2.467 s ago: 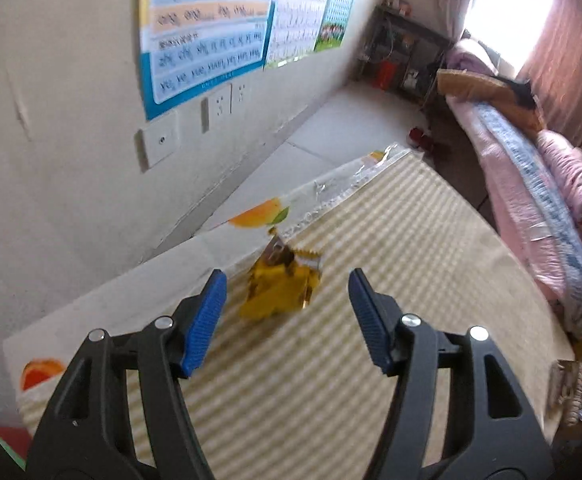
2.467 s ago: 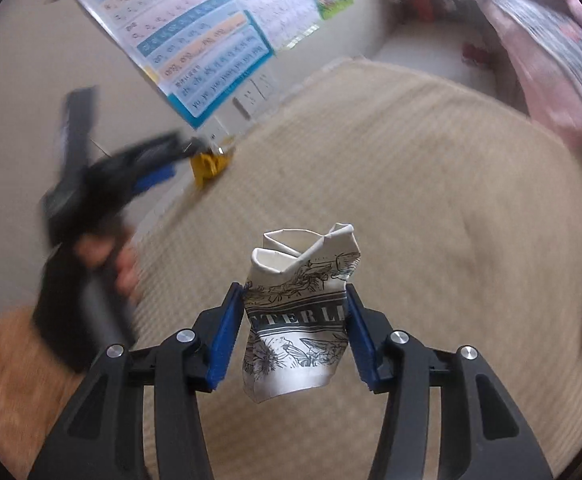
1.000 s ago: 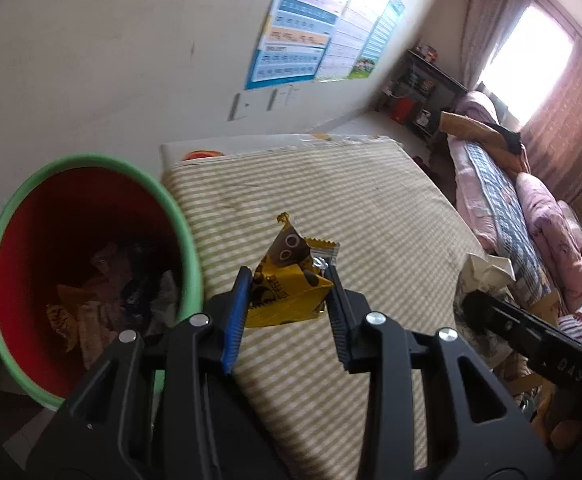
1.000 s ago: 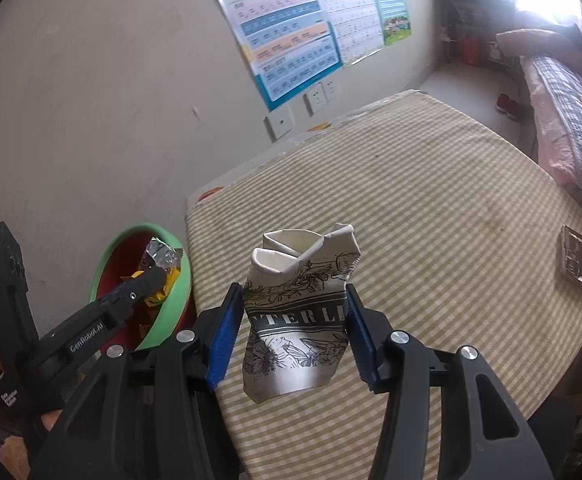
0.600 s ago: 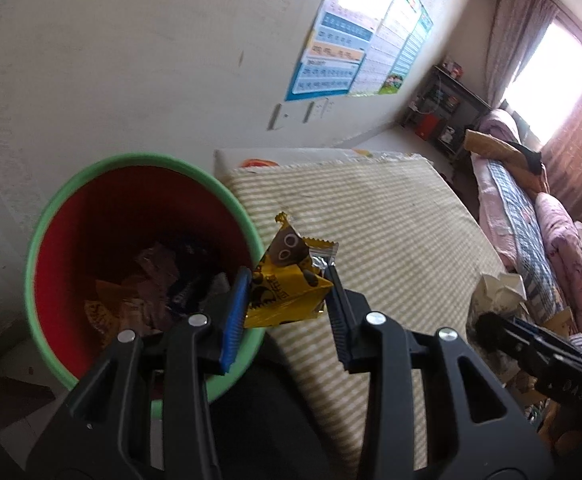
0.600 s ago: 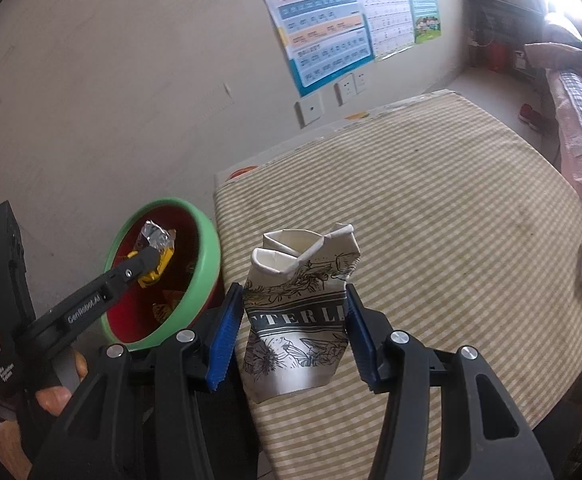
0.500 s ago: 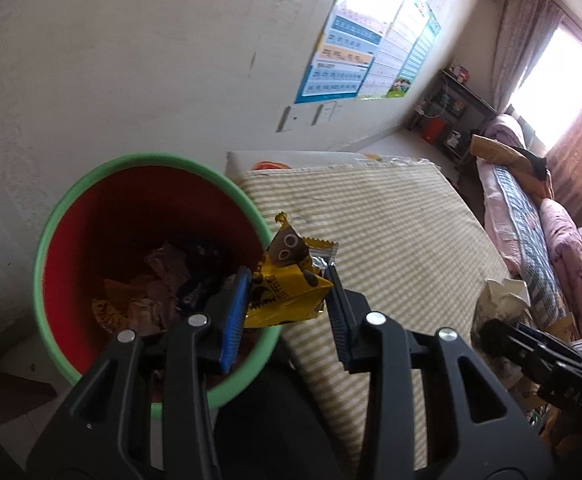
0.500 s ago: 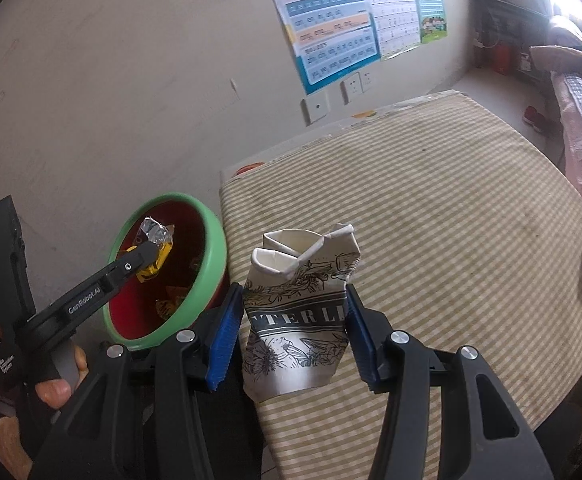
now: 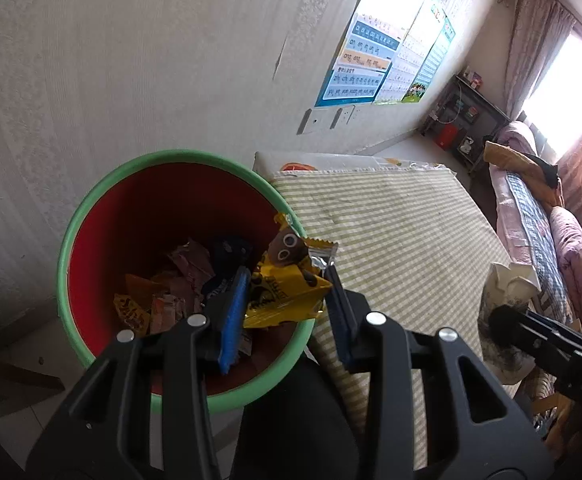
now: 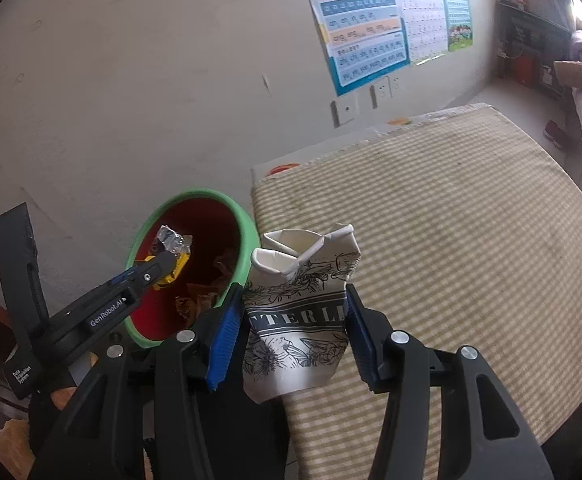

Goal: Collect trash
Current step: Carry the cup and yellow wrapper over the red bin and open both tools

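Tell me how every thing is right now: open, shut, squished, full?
Left gripper: shut on the yellow wrapper, over the bin.
Right gripper: shut on the paper cup.
Paper cup: crushed.
Bin: open, partly filled with wrappers.

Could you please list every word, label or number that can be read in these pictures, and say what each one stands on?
"GenRobot.AI": on the left gripper, side of its arm.
"Data Acquisition System": on the same gripper's handle, small but legible.
"TTERLI": on the crushed paper cup in the right gripper; the rest is hidden by the jaws.
"OAS", roughly: on the right gripper's body, left wrist view; uncertain.
Yellow wrapper: print too crumpled to read.
Wall posters: too small to read.
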Motion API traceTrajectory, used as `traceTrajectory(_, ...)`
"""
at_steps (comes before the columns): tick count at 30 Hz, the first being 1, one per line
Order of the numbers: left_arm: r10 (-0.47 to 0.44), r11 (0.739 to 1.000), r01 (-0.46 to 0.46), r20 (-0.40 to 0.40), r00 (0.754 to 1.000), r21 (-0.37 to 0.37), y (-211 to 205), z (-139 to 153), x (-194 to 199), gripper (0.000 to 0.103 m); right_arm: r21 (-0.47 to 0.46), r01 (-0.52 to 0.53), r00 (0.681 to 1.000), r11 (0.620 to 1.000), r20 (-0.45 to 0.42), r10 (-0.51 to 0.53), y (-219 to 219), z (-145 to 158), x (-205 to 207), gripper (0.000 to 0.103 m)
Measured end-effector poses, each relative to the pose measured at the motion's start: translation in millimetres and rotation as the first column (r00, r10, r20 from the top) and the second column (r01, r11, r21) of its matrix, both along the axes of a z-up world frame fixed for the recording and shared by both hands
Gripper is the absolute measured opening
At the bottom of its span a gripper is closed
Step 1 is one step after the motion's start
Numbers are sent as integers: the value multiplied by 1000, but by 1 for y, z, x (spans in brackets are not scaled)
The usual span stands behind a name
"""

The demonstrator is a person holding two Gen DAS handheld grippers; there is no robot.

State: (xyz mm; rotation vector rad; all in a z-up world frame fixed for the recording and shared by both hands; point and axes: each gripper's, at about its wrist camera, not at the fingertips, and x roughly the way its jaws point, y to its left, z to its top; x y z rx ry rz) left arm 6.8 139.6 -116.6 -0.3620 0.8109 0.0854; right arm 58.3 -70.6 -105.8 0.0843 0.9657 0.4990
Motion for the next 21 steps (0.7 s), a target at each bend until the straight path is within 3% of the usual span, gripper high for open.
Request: traceTrajectory(21,116,993,-116,-11,993,27,43,-4,-12,35,-3,-131,991,991,17,131,59,4,15,49)
